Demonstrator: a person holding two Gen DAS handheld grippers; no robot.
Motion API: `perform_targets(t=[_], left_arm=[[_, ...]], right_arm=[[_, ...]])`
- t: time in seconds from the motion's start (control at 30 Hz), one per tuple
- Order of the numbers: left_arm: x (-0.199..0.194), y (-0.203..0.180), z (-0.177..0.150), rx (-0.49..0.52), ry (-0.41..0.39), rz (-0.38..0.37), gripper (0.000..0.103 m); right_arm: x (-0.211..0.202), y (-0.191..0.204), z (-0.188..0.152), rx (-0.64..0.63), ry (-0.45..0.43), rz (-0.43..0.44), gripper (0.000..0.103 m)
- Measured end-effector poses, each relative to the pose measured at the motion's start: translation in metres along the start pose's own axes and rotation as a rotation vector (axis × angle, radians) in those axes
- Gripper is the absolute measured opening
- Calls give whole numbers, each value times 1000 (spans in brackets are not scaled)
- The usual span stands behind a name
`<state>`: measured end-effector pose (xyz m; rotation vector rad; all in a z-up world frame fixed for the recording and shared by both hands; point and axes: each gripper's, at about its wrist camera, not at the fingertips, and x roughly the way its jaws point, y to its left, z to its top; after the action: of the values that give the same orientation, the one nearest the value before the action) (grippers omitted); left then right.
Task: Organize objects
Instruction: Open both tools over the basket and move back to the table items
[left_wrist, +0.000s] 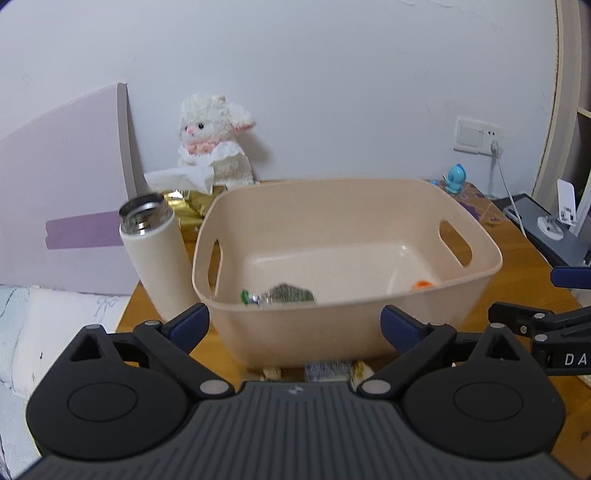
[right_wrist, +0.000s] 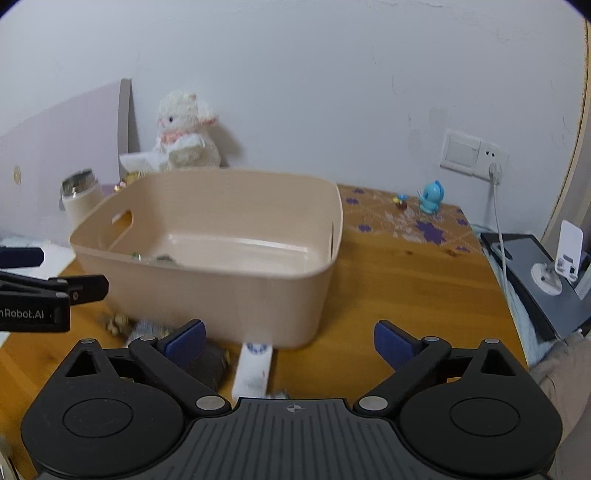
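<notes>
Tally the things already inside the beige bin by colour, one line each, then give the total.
Inside the beige bin, as far as the left wrist view shows:
Green and silver wrapped item: 1
Orange item: 1
Total: 2
The near wall hides part of the floor, so more could lie unseen.

— Where did the basket (left_wrist: 347, 236) sit?
— On the table (right_wrist: 399, 280), bottle (left_wrist: 155, 254) just left, plush toy (left_wrist: 212, 140) behind.
— And the packets?
— One wrapper (left_wrist: 286, 294) inside, a tube (right_wrist: 255, 369) before it.
</notes>
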<state>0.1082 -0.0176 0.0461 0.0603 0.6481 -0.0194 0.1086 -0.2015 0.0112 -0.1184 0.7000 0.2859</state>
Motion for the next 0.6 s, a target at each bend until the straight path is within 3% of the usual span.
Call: perform_targets(t=[0.6], left_arm=[[18,-17,-62,3,116,-32,99]], right_arm=[[32,-12,-59,-38,176,16,99]])
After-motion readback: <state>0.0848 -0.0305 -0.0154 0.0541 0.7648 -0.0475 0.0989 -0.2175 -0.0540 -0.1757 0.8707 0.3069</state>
